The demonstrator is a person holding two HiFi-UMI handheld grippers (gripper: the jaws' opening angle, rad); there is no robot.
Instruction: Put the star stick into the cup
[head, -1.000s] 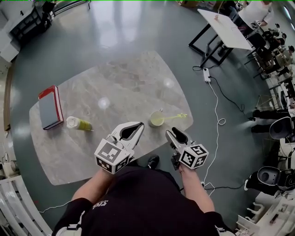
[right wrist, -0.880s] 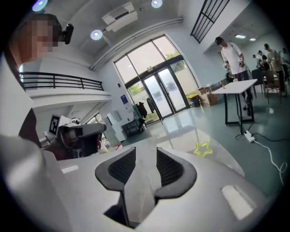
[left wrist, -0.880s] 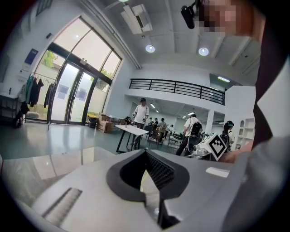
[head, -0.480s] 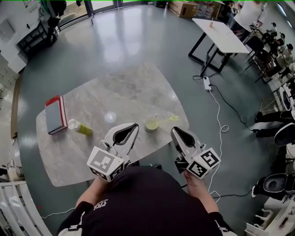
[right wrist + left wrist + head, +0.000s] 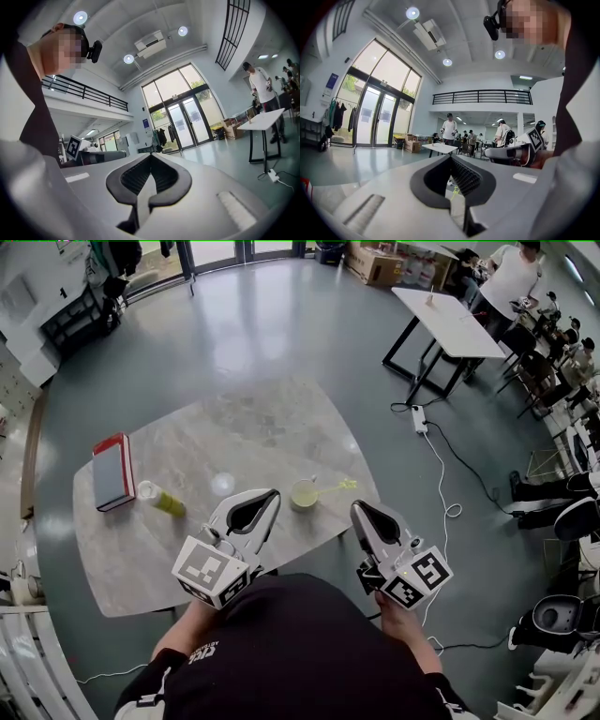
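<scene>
**A:** where's the star stick [image 5: 334, 487] rel. to us?

**B:** ahead of us, btwn both hands, on the far side of our fingers. Long axis runs roughly L-R across the counter [image 5: 244, 423]. One end is at the cup [image 5: 303, 494], the other pokes out to our right.

**A:** in the cup or just next to it?

**B:** can't call it for sure, it's tiny in head view. Looks like the left end sits at or over the rim w/ the rest leaning out rightwards, so prob in. Cup's upright, near the counter's front edge.

**A:** which hand's closer?

**B:** right gripper [image 5: 360, 508], we'd say. Its tips are near the stick's free end, on our side of it. Left gripper [image 5: 272, 495] tips are near the cup's left side but apart from it. Neither touches anything.

**A:** fingers?

**B:** both clenched, tips together, only the hollow behind the pads showing a gap. Nothing in either one: both gripper views show bare pads. Both are tilted up-fwd and held by the counter's near edge, close to our body.

**A:** and if we need a regrasp?

**B:** we'd spread the right fingers first, then reach fwd and a bit left. We'd come at the shaft crosswise since it lies L-R. If it's seated already, nothing to do imo.
</scene>
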